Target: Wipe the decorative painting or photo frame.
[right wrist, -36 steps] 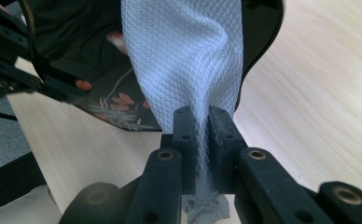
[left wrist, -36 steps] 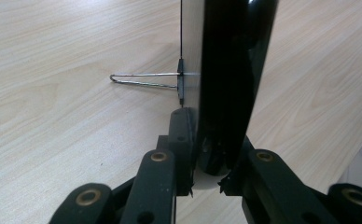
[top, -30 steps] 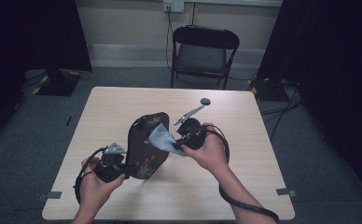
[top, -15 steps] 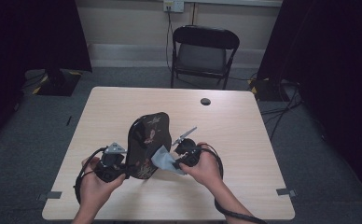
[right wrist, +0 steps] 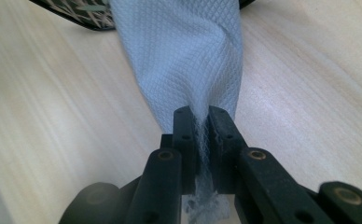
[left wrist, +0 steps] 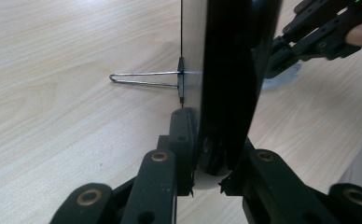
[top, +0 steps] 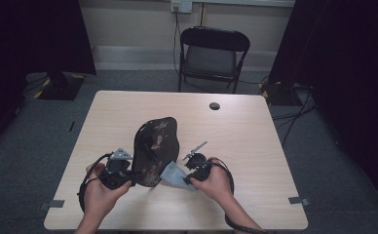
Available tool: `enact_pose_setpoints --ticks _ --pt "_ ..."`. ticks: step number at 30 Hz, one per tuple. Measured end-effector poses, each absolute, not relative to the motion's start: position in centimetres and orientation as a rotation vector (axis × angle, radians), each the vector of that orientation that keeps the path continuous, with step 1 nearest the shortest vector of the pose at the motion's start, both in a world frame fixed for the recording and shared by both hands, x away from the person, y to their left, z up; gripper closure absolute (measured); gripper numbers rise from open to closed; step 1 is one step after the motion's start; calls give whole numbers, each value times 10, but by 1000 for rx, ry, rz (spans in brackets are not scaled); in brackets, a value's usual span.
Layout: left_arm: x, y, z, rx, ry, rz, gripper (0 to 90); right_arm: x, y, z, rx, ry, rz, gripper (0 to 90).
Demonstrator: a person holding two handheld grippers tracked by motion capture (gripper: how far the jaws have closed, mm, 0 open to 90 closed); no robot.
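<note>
Left gripper (top: 128, 176) jaws clamped on dark stiff glossy plate (top: 154, 148) rim, upright near worktop (top: 255, 146) front edge; right gripper (right wrist: 198, 140) jaws pinching soft cloth (right wrist: 188, 60); plate likely slippery, fragile.

We find no writing, label, brand, number or sign that can be read in any of the views. The dark plate (top: 154, 148) standing on the bench (top: 255, 146) carries a pale painted pattern of thin strokes, which is decoration and not lettering. The grey cloth (right wrist: 184, 56) bears a woven diamond texture and no tag or print. The grippers' black links show brass-coloured rivets and no markings that we can make out.
</note>
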State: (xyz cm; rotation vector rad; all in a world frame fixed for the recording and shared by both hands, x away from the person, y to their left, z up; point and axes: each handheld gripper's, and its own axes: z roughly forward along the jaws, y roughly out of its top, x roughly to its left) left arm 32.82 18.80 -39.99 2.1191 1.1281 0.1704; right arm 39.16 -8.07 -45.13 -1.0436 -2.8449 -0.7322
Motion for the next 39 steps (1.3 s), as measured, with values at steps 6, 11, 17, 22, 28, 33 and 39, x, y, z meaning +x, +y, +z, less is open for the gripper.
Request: enact_pose_setpoints --ticks 6,11,17,22,28,33,39 --pt "327 188 -400 2118 1130 170 789 389 -87 -421 -1034 -2879 -776 829" --pt "328 187 -400 2117 1135 169 789 391 -93 -377 -1032 -2896 -866 829" --pt "328 186 -400 2119 1131 174 788 394 -92 -327 -1012 -2917 -975 829" --pt "327 186 -400 2118 1133 176 789 394 -83 -293 -977 -2957 -1038 828" --pt "328 186 -399 2127 1126 174 789 397 -72 -281 -965 -2988 -1026 828" --pt "328 186 -399 2127 1127 178 789 398 -71 -293 -975 -2986 -997 828" --pt "328 185 -399 2128 1128 178 789 400 -73 -315 -992 -2954 -979 828"
